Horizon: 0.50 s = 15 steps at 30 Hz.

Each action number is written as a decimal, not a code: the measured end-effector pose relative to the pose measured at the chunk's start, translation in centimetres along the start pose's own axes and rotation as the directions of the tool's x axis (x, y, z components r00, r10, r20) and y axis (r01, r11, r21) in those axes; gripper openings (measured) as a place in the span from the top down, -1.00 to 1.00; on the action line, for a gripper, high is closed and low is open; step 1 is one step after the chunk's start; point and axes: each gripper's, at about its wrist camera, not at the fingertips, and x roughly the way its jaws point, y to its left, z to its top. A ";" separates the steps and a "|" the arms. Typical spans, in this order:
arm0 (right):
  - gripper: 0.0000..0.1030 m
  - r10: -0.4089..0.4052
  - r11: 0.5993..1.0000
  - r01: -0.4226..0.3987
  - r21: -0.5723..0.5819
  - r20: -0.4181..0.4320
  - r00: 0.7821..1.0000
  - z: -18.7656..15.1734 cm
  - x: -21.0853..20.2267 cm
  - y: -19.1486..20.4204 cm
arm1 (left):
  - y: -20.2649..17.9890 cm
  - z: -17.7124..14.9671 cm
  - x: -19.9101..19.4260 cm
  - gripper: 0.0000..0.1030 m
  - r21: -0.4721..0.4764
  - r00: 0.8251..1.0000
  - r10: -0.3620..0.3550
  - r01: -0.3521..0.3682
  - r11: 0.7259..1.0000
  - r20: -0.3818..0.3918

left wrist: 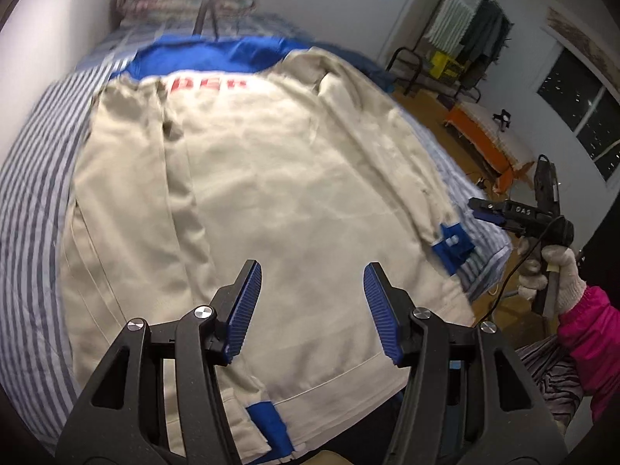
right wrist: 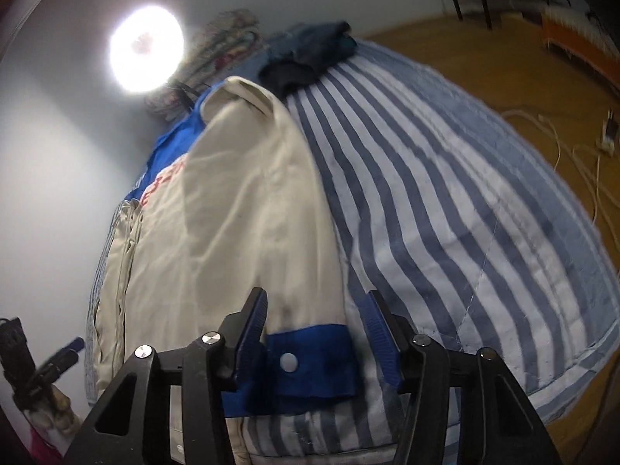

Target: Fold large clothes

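Jacket (left wrist: 271,178): we record one large cream work jacket with a blue collar band and red lettering, spread back-up on the bed (left wrist: 35,178), its hem at the near edge.
Bed: striped blue-and-white cover; we note it carries the whole garment.
Right sleeve (right wrist: 252,193): folded along the jacket's right side, toward the bed's right edge.
Blue cuff (right wrist: 310,364): one white snap; we see it lying on the stripes near the bed's near edge.
Left tongs (left wrist: 312,310): spread, nothing between the pads; we find them above the jacket's lower back.
Right tongs (right wrist: 316,345): spread on either side of the blue cuff; whether a pad touches the cloth we cannot tell.
Gloved hand (left wrist: 554,275): holds the right tongs' handle beyond the bed's right edge; pink sleeve (left wrist: 593,333).
Lamp (right wrist: 145,48): bright, at the bed's far end.
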 end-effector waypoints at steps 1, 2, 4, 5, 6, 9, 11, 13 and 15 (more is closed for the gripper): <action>-0.06 0.005 1.000 -0.004 0.012 -0.011 1.000 -0.1 0.4 -0.3 | 0.3 -0.1 0.3 -0.10 -0.007 1.000 0.002 -0.003 1.000 -0.008; -0.06 0.001 1.000 0.000 0.019 -0.022 1.000 -0.2 0.9 -0.4 | 0.5 -0.2 0.5 -0.10 -0.013 1.000 0.003 -0.003 1.000 -0.013; -0.06 -0.018 0.999 0.019 0.026 -0.051 0.999 -0.4 1.9 -0.8 | 0.8 -0.1 0.8 -0.10 -0.023 1.000 0.004 -0.004 1.000 -0.017; -0.07 -0.027 0.999 0.028 0.025 -0.065 0.998 -0.5 2.5 -0.9 | 0.8 -0.1 0.9 -0.10 -0.025 1.000 0.005 -0.006 1.000 -0.018; -0.07 -0.032 0.999 0.033 0.019 -0.070 0.997 -0.6 2.8 -0.8 | 0.9 -0.1 1.0 -0.10 -0.027 1.000 0.007 -0.007 1.000 -0.019; -0.04 -0.028 0.999 0.026 -0.029 -0.072 0.997 -0.8 3.2 0.4 | 0.8 0.0 1.2 -0.10 -0.028 1.000 0.006 -0.006 1.000 -0.019; 0.25 -0.043 0.996 0.037 -0.080 -0.080 0.996 -0.9 3.4 1.4 | 0.4 0.2 1.3 -0.10 -0.015 1.000 0.007 -0.007 1.000 -0.016; 0.62 -0.111 0.982 0.096 -0.161 -0.081 0.991 -1.2 3.5 2.6 | 0.1 0.3 1.4 -0.10 0.003 1.000 0.010 -0.010 1.000 -0.014; 0.73 -0.123 0.976 0.109 -0.189 -0.064 0.990 -0.9 2.9 3.4 | -0.4 0.4 1.4 -0.10 0.023 1.000 0.013 -0.013 1.000 -0.011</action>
